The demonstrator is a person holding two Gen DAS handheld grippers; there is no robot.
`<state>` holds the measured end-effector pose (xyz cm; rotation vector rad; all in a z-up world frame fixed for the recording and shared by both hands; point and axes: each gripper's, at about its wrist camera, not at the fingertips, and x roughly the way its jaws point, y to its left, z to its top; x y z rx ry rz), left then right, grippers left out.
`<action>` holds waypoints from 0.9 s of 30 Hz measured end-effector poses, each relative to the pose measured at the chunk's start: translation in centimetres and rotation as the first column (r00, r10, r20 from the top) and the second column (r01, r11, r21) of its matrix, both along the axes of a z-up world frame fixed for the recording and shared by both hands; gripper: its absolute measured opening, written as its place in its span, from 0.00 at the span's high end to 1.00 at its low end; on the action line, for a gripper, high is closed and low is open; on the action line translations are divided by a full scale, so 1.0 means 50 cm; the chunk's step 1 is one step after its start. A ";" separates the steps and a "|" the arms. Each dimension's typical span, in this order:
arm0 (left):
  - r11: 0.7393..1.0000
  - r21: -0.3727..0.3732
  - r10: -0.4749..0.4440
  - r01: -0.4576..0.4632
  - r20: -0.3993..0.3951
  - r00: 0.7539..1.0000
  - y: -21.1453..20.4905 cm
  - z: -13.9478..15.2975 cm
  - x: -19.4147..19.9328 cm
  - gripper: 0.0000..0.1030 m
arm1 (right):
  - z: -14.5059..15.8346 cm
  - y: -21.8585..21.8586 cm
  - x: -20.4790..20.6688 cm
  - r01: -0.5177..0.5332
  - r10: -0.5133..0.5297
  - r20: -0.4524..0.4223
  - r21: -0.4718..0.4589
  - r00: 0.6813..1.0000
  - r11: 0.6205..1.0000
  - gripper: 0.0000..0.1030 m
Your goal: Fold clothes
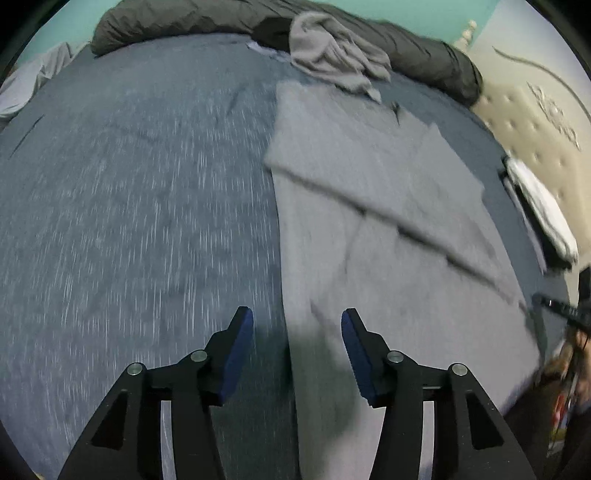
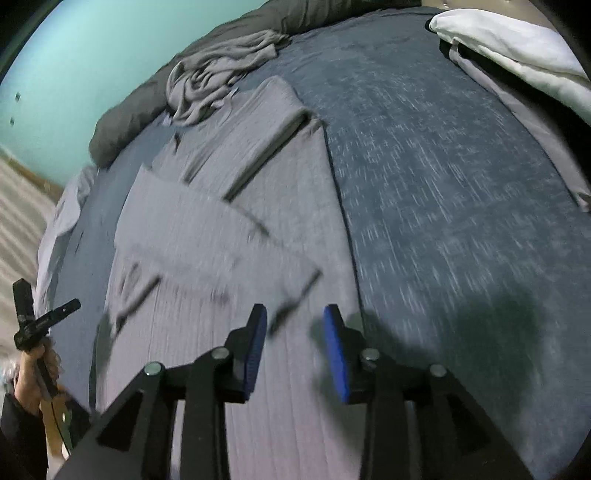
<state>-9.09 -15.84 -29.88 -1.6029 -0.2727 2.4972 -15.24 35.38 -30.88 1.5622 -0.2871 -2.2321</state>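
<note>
Both views motion-blurred, fabric edges smeared.

Left gripper [image 1: 297, 325]: jaws apart, nothing between the blue pads [image 1: 240, 354], hanging above the bed [image 1: 129, 221]. It sits over the left edge of the grey garment [image 1: 369, 240]; the edge runs from 12 down to 6 between the fingers. Finger bases cut off at the bottom of frame.

Right gripper [image 2: 295, 325]: jaws released, narrower gap, pads [image 2: 338, 354] empty. It hovers over the garment's [image 2: 221, 258] right edge, with a folded flap corner just at 11 of the tips. Contact with the cloth is hard to judge through the blur.

The garment lies flat on the dark blue bedspread [image 2: 461, 221], sleeves folded across the body as diagonal bands; folds show only as dark lines, layer order unclear. Its lower part runs out of frame under both grippers.

Crumpled grey cloth [image 1: 332, 55] at 12-1 in the left view, touching the garment's far end, lying against a dark duvet roll [image 1: 184, 22]. Same pile [image 2: 214, 81] at 11 in the right view.

White pillow [image 2: 517, 55] at 1-2, cut by the lens rim. Tufted headboard [image 1: 535, 129] at 2 in the left view.

A hand [image 2: 33, 373] holding the left gripper's handle shows at 8 in the right view, partly cropped. The right gripper's tip [image 1: 561, 310] peeks in at 4 in the left view, mostly cut off.
</note>
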 end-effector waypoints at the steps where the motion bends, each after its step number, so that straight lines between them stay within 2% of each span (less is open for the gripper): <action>1: 1.000 0.010 -0.006 0.006 0.016 1.000 0.001 -0.006 0.020 0.48 | 0.002 0.007 0.013 -0.015 0.015 0.014 0.014 1.000 1.000 0.68; 3: 1.000 0.027 -0.016 0.015 0.048 0.999 0.003 -0.019 0.056 0.47 | -0.004 0.026 0.040 -0.027 0.026 0.050 0.027 0.998 0.999 0.66; 5: 0.999 0.034 -0.028 0.026 0.076 0.997 0.007 -0.033 0.086 0.47 | -0.011 0.044 0.066 -0.033 0.031 0.087 0.026 0.996 0.999 0.55; 7: 0.999 0.033 -0.038 0.035 0.096 0.995 0.010 -0.047 0.110 0.47 | -0.017 0.062 0.092 -0.036 0.033 0.118 0.022 0.993 0.999 0.51; 18: 0.994 0.101 -0.060 0.041 0.186 0.981 0.023 -0.092 0.182 0.47 | -0.046 0.078 0.149 -0.058 0.065 0.201 -0.040 0.977 0.997 0.51; 24: 0.991 0.130 -0.062 0.035 0.214 0.975 0.031 -0.118 0.200 0.48 | -0.056 0.070 0.160 -0.066 0.071 0.205 -0.035 0.976 0.997 0.51; 27: 0.992 0.116 -0.065 0.041 0.210 0.976 0.040 -0.127 0.201 0.48 | -0.054 0.071 0.158 -0.075 0.080 0.202 -0.034 0.976 0.997 0.51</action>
